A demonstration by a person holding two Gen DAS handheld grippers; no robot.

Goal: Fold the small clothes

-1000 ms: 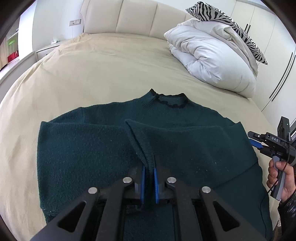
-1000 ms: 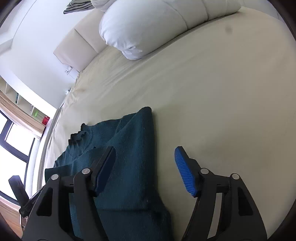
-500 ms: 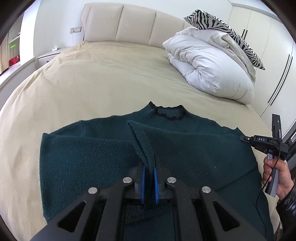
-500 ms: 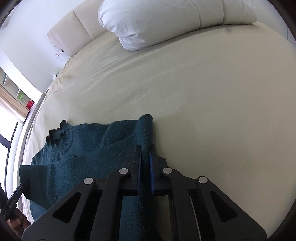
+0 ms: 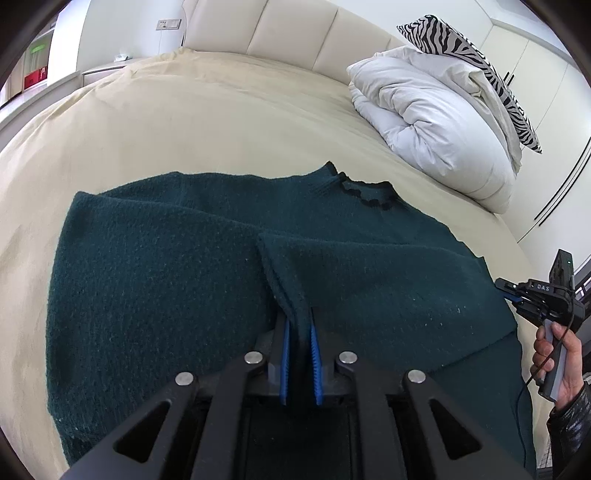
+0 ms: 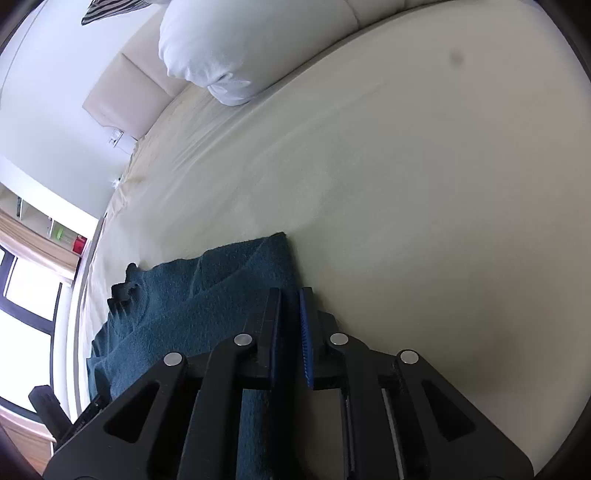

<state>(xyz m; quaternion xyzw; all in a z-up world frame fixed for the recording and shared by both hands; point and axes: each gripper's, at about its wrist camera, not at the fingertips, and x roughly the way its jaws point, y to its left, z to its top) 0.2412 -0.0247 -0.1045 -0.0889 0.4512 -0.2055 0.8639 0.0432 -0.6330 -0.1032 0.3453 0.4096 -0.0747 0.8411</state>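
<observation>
A dark green knitted sweater [image 5: 166, 280] lies flat on the beige bed [image 5: 184, 122], collar with black trim [image 5: 369, 192] pointing to the headboard. Both sleeves are folded in across the body. My left gripper [image 5: 300, 325] is shut on the cuff of a folded sleeve near the sweater's middle. My right gripper [image 6: 290, 295] is shut on the sweater's right edge [image 6: 273, 254], at the fold. The right gripper also shows in the left wrist view [image 5: 511, 291], held in a hand at the sweater's right side.
A folded white duvet [image 5: 432, 122] with a zebra-striped pillow [image 5: 480, 66] on top sits at the bed's far right. The padded headboard [image 5: 288, 33] is behind. White wardrobe doors [image 5: 554, 147] stand at the right. Bare sheet [image 6: 424, 184] stretches to the sweater's right.
My right gripper went from open to shut on the sweater's right edge. My left gripper stayed shut on the sleeve cuff and shifted a little, so the sweater sits closer in view.
</observation>
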